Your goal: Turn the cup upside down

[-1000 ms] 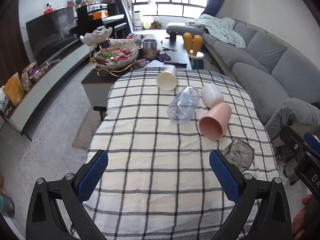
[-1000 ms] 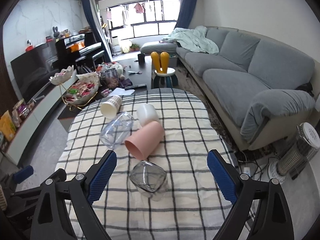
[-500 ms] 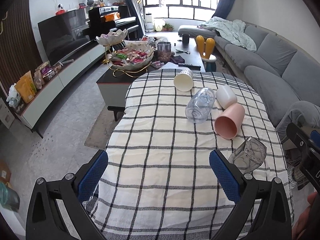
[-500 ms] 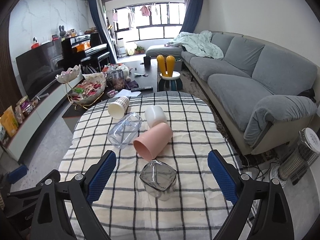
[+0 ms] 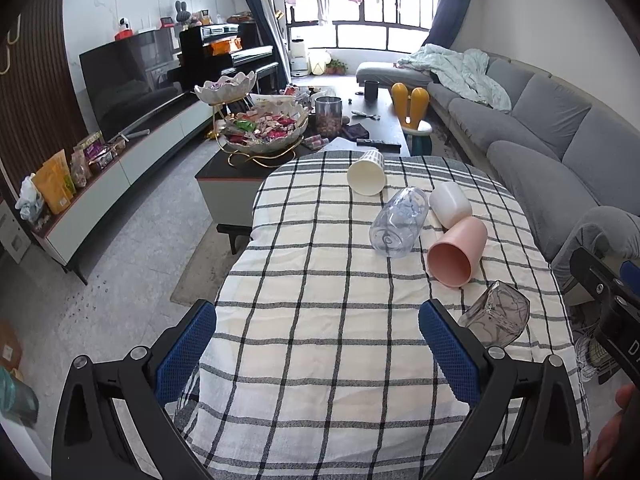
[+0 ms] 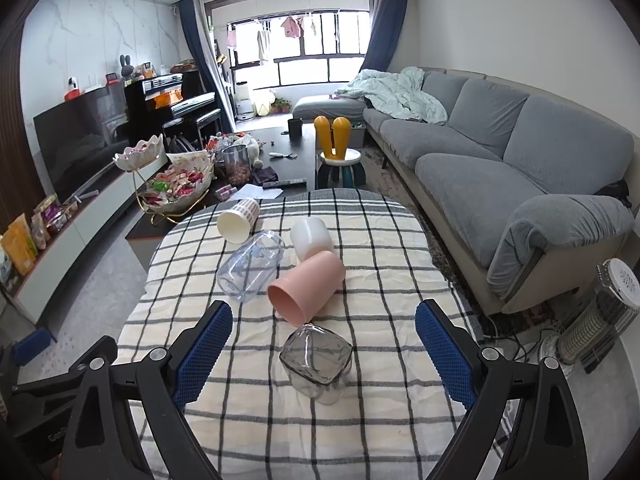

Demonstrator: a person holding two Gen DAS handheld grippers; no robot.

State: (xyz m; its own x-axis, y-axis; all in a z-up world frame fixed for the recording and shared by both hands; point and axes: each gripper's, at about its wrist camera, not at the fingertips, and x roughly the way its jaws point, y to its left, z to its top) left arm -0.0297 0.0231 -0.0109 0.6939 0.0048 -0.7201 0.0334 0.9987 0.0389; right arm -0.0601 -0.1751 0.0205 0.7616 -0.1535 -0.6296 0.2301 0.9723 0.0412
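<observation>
Now that both cameras have lifted and pulled back, your right gripper hangs with jaws spread wide and empty over the smoky glass cup lying on its side at 6 o'clock of the pink cup, your left gripper equally released, so no flip has begun
</observation>
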